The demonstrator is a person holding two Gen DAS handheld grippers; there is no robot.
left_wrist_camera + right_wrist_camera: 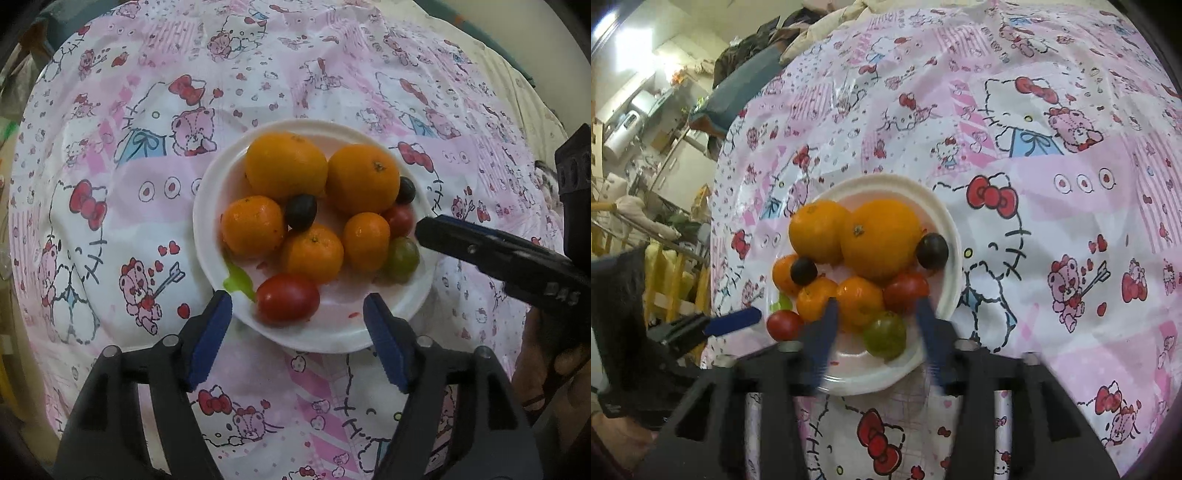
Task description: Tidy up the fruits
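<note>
A white plate (332, 332) on a Hello Kitty cloth holds two big oranges (286, 164), several small mandarins (253, 227), two dark grapes (301, 212), red tomatoes (288, 297) and a green-red tomato (402, 258). My left gripper (297, 306) is open at the plate's near rim, jaws either side of a red tomato. My right gripper (875, 314) is open over the plate (945, 221), jaws around a mandarin (858, 299) and the green-red tomato (885, 334). It also shows in the left wrist view (428, 229).
The pink patterned cloth (147, 184) covers the whole table. Beyond its left edge in the right wrist view are room clutter and yellow wooden rails (665, 280). A green scrap (238, 278) lies on the plate rim.
</note>
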